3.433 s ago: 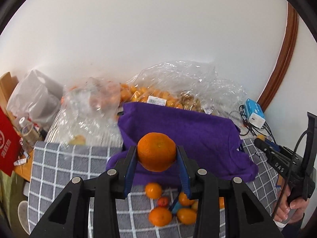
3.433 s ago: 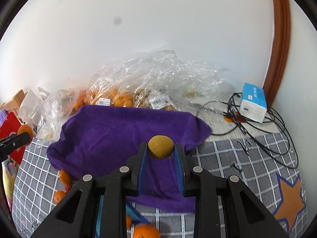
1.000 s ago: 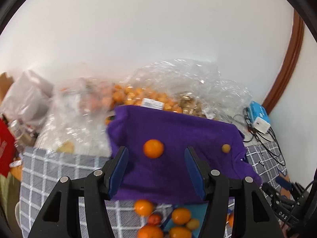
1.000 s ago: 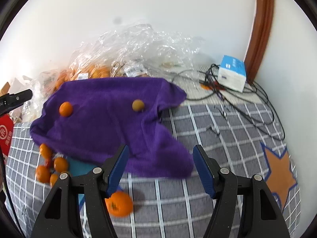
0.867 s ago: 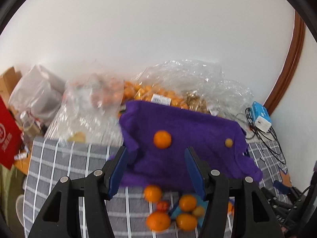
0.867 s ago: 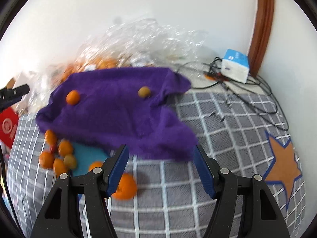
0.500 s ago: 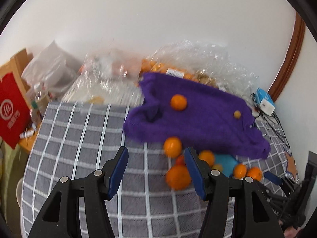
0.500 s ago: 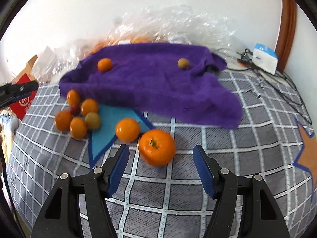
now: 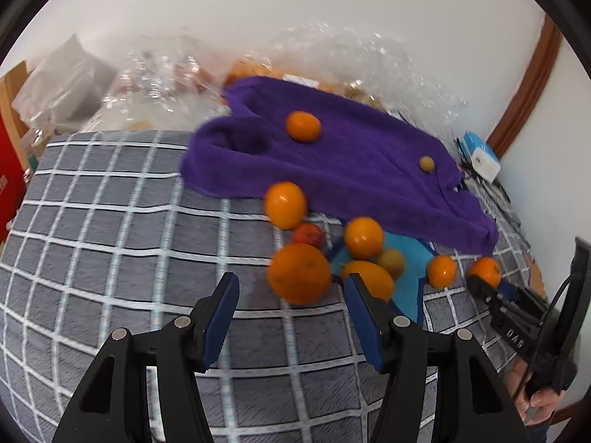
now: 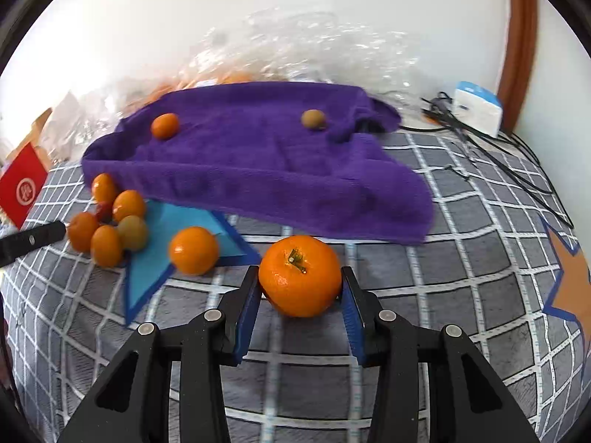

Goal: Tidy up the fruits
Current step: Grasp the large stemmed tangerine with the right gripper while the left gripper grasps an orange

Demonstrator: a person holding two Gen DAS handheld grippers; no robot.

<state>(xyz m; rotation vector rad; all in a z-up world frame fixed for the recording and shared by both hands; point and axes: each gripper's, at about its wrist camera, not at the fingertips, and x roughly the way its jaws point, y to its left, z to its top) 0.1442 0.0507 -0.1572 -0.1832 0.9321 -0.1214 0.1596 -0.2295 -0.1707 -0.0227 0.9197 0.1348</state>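
On the near part of the grey checked cover (image 10: 461, 243), the right gripper (image 10: 300, 291) has its blue pads to either side of a large orange (image 10: 300, 275), stem uppermost. The jaws are closing; the left pad meets the fruit's side, the right pad sits at its edge, and full contact there cannot be confirmed. The orange rests on the cover.

The left gripper (image 9: 291, 297) stands at a middling spread with nothing between its pads. Just beyond its fingertips lies another big orange (image 9: 298, 272), at the near edge of a cluster of fruit (image 9: 332, 247): several oranges, one small red fruit and one dull greenish-yellow fruit, all touching or just beside one another. Part of the cluster lies over a blue star patch (image 10: 166, 236) printed on the cover. A lone orange (image 10: 194, 249) sits to the right of the cluster, on the patch's edge.

Farther back, a purple towel (image 10: 258, 162) lies rumpled across the cover. Two fruits rest on it, well apart: a small orange (image 10: 165, 125) to the left and a small brownish fruit (image 10: 313, 119) to the right.

Behind the towel, against the white wall, clear plastic bags (image 10: 295, 51) hold more orange fruit. To the far right lie a white and blue box (image 10: 478, 107) and black cables (image 10: 509, 151). A red packet (image 10: 22, 188) stands at the left margin
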